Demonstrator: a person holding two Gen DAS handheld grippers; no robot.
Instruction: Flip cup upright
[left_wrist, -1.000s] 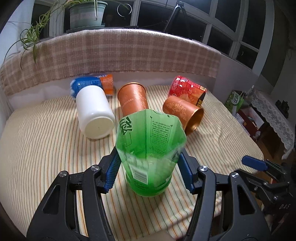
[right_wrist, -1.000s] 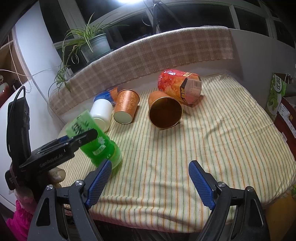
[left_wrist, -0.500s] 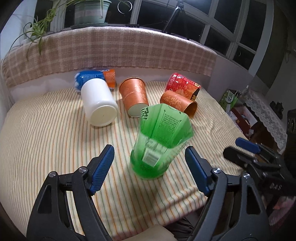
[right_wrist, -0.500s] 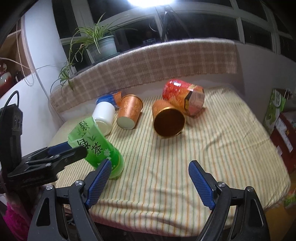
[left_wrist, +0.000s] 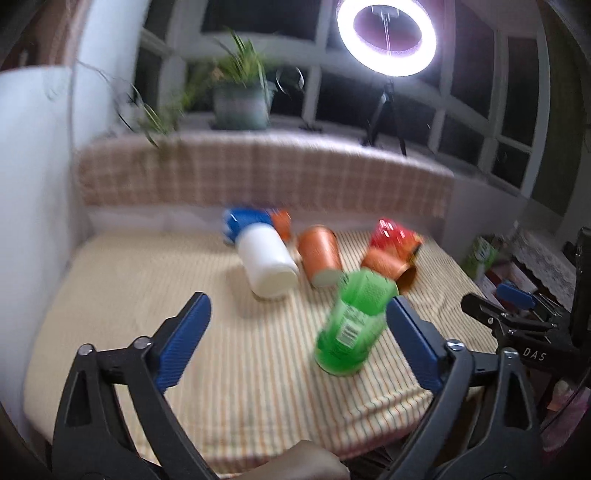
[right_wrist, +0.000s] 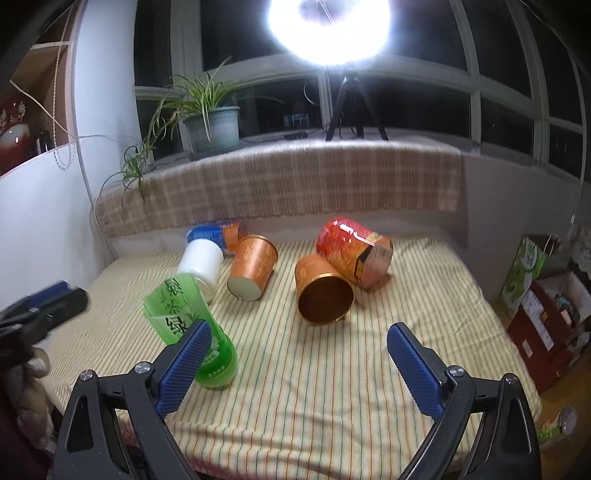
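Note:
A green plastic cup (left_wrist: 351, 325) stands upright on its base near the front of the striped cloth; it also shows in the right wrist view (right_wrist: 192, 328). My left gripper (left_wrist: 295, 339) is open and empty, pulled back from the cup, which stands toward its right finger. My right gripper (right_wrist: 295, 365) is open and empty, low over the front edge; its left finger overlaps the cup's base in view. Lying on their sides further back are a white cup (right_wrist: 201, 264), an orange cup (right_wrist: 253, 266), a copper cup (right_wrist: 321, 291) and a red can (right_wrist: 354, 251).
A blue and orange can (right_wrist: 216, 234) lies at the back by the checked backrest (right_wrist: 280, 188). A potted plant (right_wrist: 212, 125) and a ring light on a tripod (right_wrist: 332, 29) stand on the sill. Boxes (right_wrist: 535, 280) sit on the floor to the right.
My left gripper opened off the green cup, then drew back and up to the left, leaving it standing. The right gripper tilted up and stayed open.

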